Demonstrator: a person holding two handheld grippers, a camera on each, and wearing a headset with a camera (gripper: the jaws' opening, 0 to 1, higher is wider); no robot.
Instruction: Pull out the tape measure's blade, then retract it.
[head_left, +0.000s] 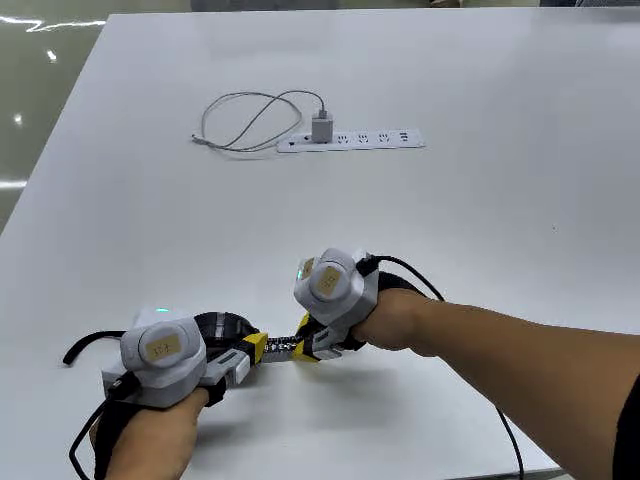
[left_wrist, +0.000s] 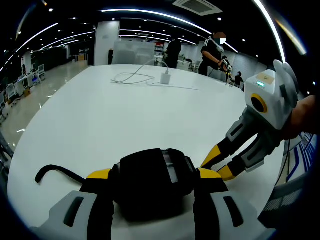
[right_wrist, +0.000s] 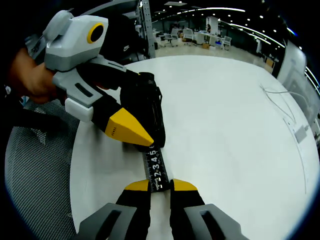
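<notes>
Fingers clamped at both ends, blade barely out

To anchor it, the left gripper (left_wrist: 155, 175) grips the black tape measure (left_wrist: 152, 187); the right gripper (right_wrist: 160, 186) pinches the blade (right_wrist: 155, 162) close by, set to draw, on the worktop (head_left: 420, 230) well short of the power strip (head_left: 350, 140).

Left claw (left_wrist: 155, 175) clamped; right claw (right_wrist: 160, 186) apparently pinching

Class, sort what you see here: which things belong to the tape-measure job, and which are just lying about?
In the job: tape measure, blade, left tool, right tool.
Lying about: power strip, charger with its cable.
</notes>
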